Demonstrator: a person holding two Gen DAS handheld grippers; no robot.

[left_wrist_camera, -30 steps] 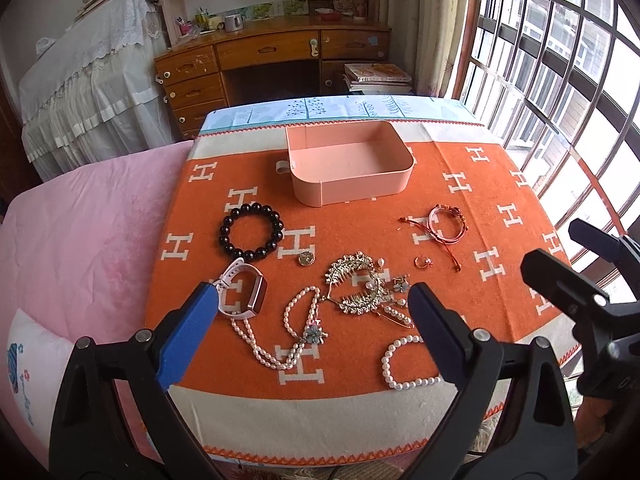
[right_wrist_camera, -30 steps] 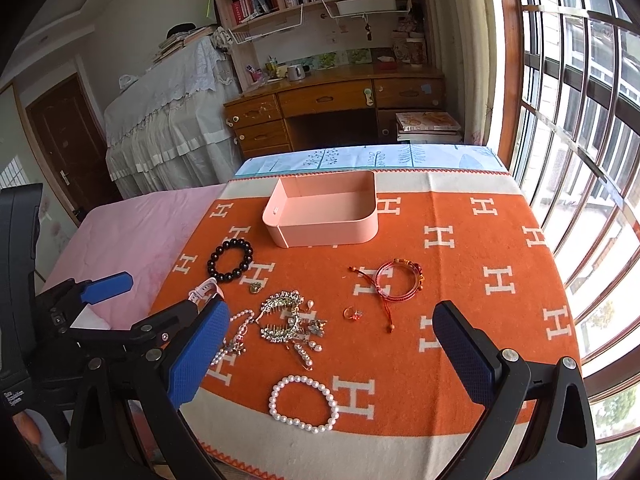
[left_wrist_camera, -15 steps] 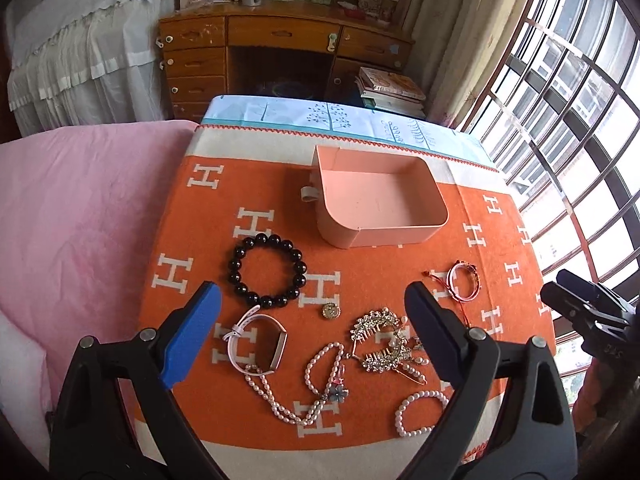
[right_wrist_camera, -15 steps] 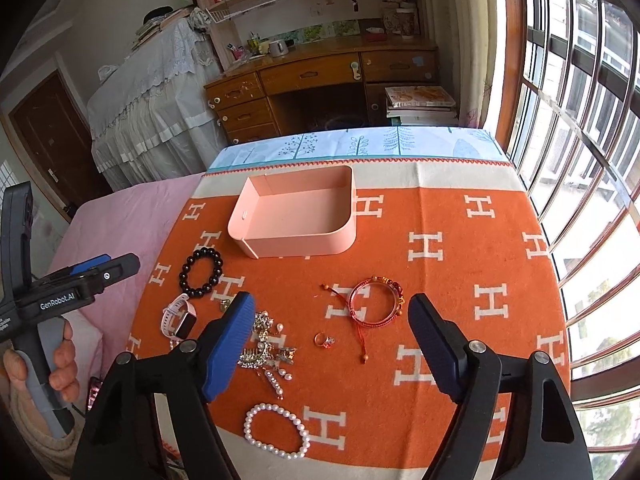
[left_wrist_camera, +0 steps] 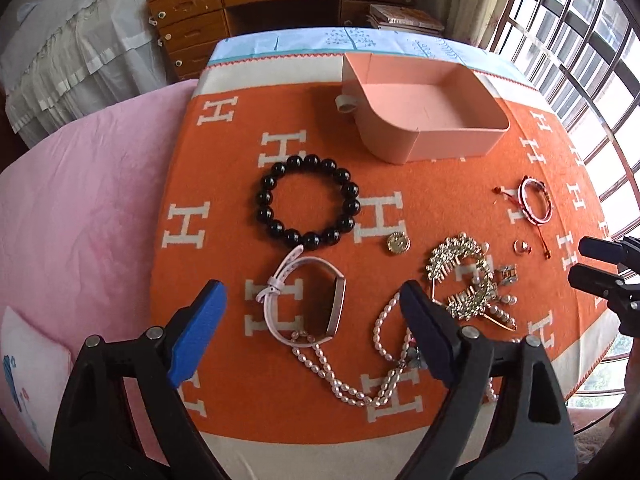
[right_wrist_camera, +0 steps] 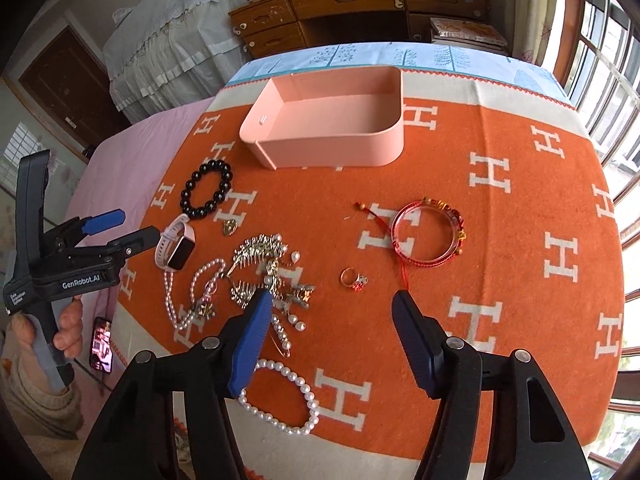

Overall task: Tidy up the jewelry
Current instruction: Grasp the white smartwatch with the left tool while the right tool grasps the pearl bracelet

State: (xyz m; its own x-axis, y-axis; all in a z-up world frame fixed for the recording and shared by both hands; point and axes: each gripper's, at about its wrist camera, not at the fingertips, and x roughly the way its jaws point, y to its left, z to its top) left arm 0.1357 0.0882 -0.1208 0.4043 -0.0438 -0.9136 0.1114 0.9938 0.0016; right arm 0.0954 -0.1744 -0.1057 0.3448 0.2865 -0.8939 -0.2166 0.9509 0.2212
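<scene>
here, left tool [left_wrist_camera: 312,320] (agape) over watch [left_wrist_camera: 310,304]

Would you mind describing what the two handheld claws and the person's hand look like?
Both are black plastic. The left claw and right claw have two wedge-shaped fingers with blue pads and silver pivot bolts. The left body reads "GenRobot.AI" in white above a grey handle. The person's hand is bare, with a beige knitted sleeve.

Pearl bracelet [left_wrist_camera: 491,394] mostly behind left gripper [left_wrist_camera: 312,328] jaws, left wrist view.
</scene>
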